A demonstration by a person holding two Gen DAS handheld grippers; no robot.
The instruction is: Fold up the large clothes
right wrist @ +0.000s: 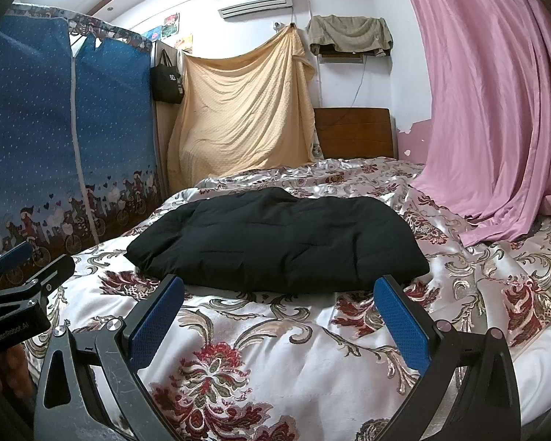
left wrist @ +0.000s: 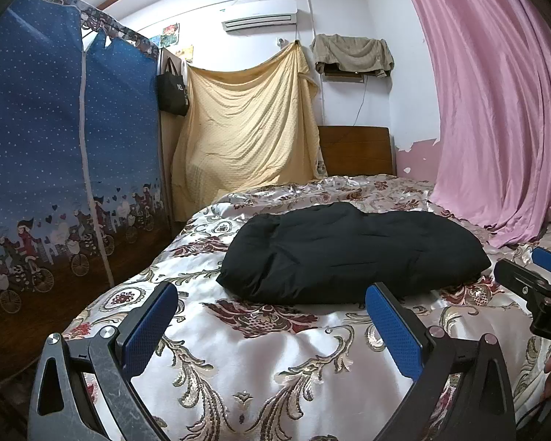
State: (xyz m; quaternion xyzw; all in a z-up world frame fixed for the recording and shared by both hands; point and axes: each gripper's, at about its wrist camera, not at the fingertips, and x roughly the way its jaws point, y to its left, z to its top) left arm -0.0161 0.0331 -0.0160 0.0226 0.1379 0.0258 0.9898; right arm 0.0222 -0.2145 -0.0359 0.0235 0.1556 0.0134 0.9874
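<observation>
A folded black garment (left wrist: 352,253) is seen lying flat on a bed (left wrist: 260,367) covered with a glossy floral bedspread, roughly at the middle of the mattress. The left gripper (left wrist: 272,316) is held low over the near part of the bed, its blue-padded fingers (left wrist: 150,327) spread wide apart with nothing between them; its right finger tip is seen just before the garment's near edge. The right gripper (right wrist: 279,312) is likewise held with its fingers wide apart and empty, both tips close to the same near edge of the garment. Each gripper is caught at the margin of the other's view, side by side.

A broad stretch of bare bedspread is left open in front of the garment, beneath both grippers. To the left, the bed's edge is bordered closely by a blue fabric wardrobe (left wrist: 55,147) with a zip front. To the right, a pink curtain (left wrist: 496,110) is draped down onto the bed, its hem resting on the bedspread near the garment's far right corner. Behind the garment, more bedspread runs back to a wooden headboard (left wrist: 356,150) and a yellow sheet (left wrist: 246,128) hung on the wall. A black bag (left wrist: 172,92) is hung beside the wardrobe, and an air conditioner (left wrist: 260,14) is mounted high on the wall.
</observation>
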